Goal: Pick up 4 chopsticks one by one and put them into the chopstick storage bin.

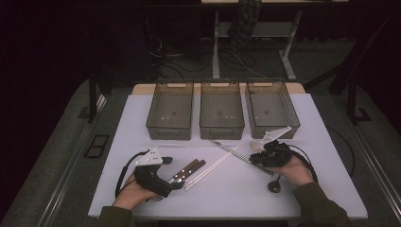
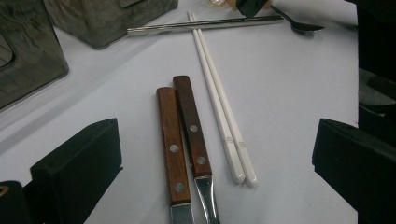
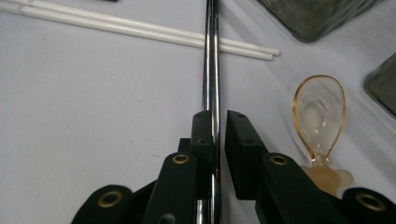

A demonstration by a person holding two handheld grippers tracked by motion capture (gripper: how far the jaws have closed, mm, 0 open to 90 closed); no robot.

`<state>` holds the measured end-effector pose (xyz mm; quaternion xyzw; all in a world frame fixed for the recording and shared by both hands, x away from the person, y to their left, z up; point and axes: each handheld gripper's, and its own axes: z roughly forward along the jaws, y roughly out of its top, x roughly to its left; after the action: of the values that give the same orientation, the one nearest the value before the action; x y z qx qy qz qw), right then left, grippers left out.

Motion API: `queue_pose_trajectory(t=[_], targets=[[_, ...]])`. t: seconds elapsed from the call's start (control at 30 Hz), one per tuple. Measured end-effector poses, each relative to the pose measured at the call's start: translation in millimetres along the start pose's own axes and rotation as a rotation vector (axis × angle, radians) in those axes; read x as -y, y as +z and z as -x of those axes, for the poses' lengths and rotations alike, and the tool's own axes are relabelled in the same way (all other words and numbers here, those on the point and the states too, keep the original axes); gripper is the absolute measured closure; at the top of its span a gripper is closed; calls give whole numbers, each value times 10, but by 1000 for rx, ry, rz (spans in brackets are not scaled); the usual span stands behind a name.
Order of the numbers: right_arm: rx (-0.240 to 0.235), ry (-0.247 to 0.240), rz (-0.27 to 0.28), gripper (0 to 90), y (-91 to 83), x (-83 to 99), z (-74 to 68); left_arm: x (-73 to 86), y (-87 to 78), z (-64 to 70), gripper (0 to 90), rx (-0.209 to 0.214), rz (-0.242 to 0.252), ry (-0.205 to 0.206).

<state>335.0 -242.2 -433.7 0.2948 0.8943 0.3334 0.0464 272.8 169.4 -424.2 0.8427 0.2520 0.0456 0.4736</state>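
Two claws over cutlery on the table [image 1: 236, 189].
Right claw [image 3: 218, 140] nips the steel chopsticks [image 3: 211, 70], jaws narrow; grip both rods squarely before lifting. Left claw [image 2: 215, 172], wide, straddles two knives [image 2: 182, 135].

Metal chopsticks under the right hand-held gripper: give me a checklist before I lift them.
1. Right hand-held gripper jaws straddle the shiny metal chopsticks: ok.
2. Jaws fully clamped: cannot tell; a narrow gap shows beside the right jaw.
3. Both sticks between the jaws: cannot tell.
4. Lift path: not ok; the metal chopsticks cross the white plastic chopsticks, which may shift.
5. Amber translucent spoon clear of the jaws: ok, it lies beside them.
6. Left hand-held gripper out of the way: ok, open over the two wooden-handled knives.
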Motion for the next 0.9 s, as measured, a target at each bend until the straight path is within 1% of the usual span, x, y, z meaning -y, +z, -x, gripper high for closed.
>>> queue_pose_trajectory(t=[0.13,0.43,0.53,0.77,0.9], targets=[[5,-5,-12,810,14,1,-8,-2,5,-1,0,2,-1,1],[15,-8,-19,817,16,5,1,1,7,-2,0,3,-4,2],[20,-15,-22,817,20,6,2,0,8,-1,0,4,-3,2],[42,-30,-48,818,54,27,20,2,11,-1,0,5,-6,2],[41,-45,-42,819,59,39,22,3,15,2,0,7,-8,3]])
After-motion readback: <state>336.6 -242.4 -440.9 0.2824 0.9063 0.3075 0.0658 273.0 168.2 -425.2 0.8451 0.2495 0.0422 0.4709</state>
